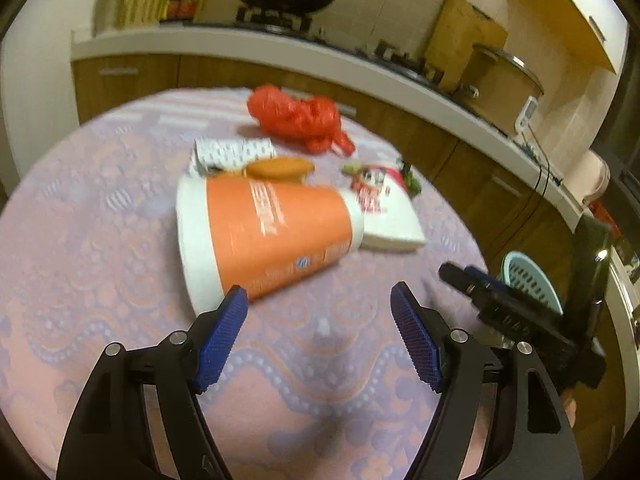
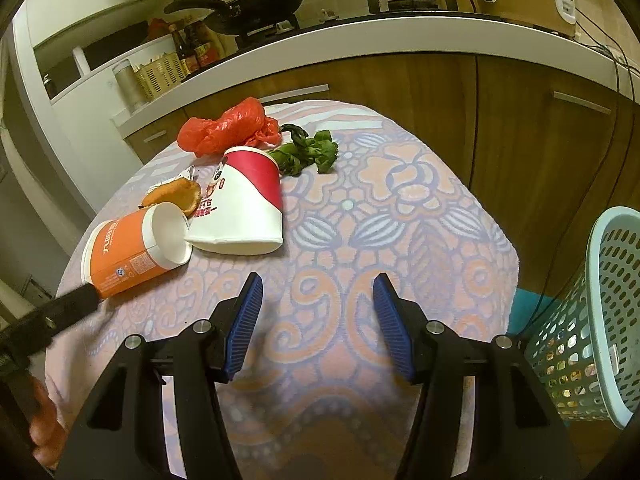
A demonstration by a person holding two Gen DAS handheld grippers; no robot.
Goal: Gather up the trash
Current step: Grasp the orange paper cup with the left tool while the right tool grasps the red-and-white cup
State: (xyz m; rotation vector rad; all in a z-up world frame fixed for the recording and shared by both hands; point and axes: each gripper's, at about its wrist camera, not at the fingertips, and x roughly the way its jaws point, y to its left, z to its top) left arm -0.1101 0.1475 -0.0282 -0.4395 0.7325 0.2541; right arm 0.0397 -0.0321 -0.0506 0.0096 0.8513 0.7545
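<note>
My left gripper [image 1: 318, 312] is spread wide, pinching nothing. The orange-and-white paper cup [image 1: 264, 236] lies on its side on the table, just past my left pad. Its long side runs left to right. My right gripper [image 2: 318, 312], also spread and empty, is farther away.

Both cameras ride low over the cloth-covered counter [image 1: 100, 240], tilted down along their own fingers toward the kitchen cabinets. The left view sits close behind the orange cup [image 1: 272, 232]; the right view, nearer the basket [image 2: 600, 312], sees that same cup [image 2: 128, 256] off to its left.
</note>
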